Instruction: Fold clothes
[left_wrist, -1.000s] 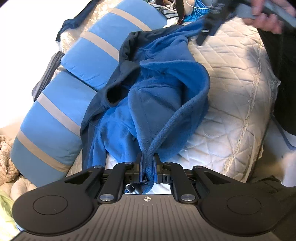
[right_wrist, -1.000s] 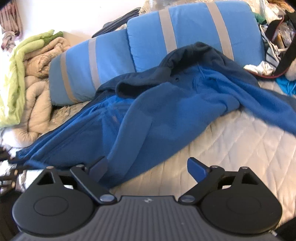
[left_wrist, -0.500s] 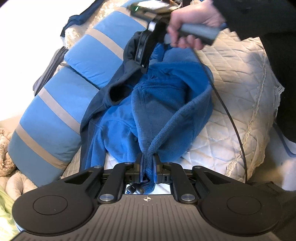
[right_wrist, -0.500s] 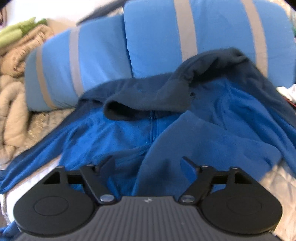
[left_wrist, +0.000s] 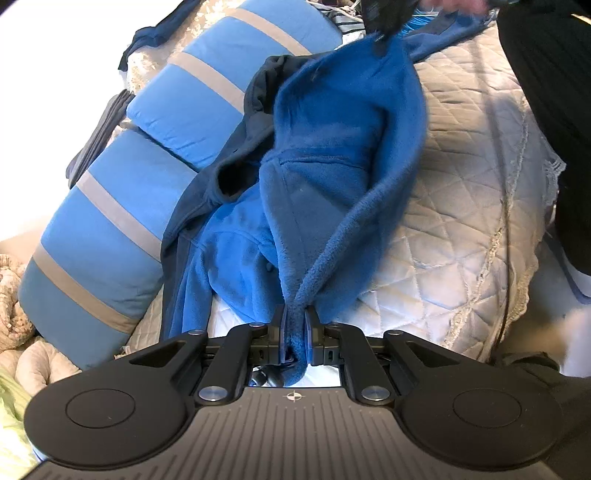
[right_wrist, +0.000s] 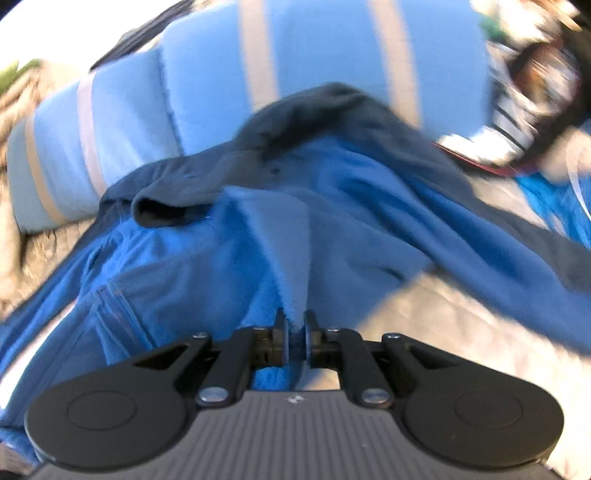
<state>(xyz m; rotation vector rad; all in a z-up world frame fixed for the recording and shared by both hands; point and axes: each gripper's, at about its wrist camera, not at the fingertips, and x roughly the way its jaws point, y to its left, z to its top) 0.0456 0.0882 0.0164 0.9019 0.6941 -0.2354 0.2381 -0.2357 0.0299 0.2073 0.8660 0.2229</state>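
Observation:
A blue fleece jacket (left_wrist: 332, 147) with a dark navy collar lies crumpled on a white quilted bed (left_wrist: 461, 206). My left gripper (left_wrist: 295, 325) is shut on the jacket's hem at the near edge. My right gripper (right_wrist: 294, 332) is shut on a fold of the same jacket (right_wrist: 295, 229); in the left wrist view it shows at the top (left_wrist: 384, 22), lifting the far part of the jacket. The right wrist view is motion-blurred.
Blue pillows with grey stripes (left_wrist: 110, 206) lie along the left of the bed, also in the right wrist view (right_wrist: 258, 74). Beige blankets (left_wrist: 14, 288) are piled at the far left. Cluttered items (right_wrist: 517, 110) sit at the right. The person's dark clothing (left_wrist: 554, 110) is on the right.
My right gripper went from open to shut on the jacket fold and lifted it up and back. My left gripper kept its hold on the hem.

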